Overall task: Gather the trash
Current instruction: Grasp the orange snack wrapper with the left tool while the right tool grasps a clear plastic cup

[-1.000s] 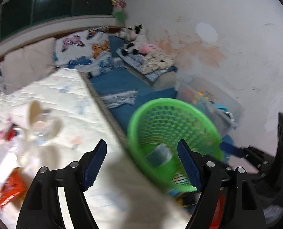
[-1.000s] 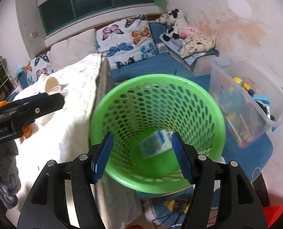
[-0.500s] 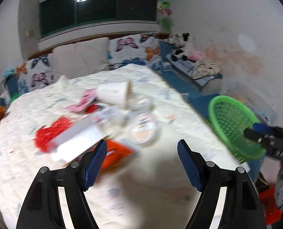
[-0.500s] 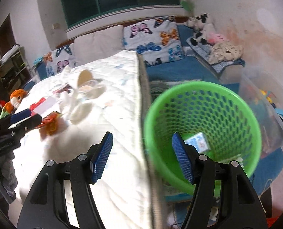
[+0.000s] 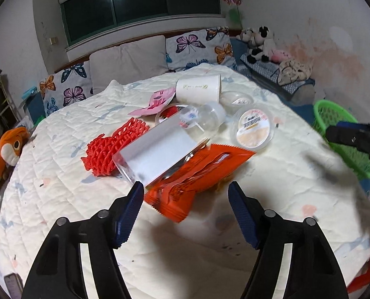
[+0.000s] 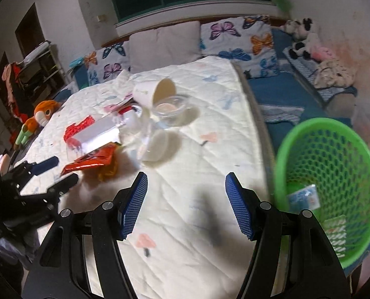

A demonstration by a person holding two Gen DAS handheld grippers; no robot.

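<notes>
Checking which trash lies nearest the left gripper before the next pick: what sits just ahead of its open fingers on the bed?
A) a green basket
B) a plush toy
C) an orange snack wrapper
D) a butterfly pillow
C: in the left wrist view the orange snack wrapper lies on the quilt just ahead of the left gripper, whose jaws are closing with nothing gripped.

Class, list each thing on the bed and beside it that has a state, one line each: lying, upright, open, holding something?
paper cup: on its side
clear bottle: lying flat
orange wrapper: lying flat, partly under the bottle
green basket: upright, holds some trash
left gripper: closing, nothing between the jaws
right gripper: open, empty
</notes>
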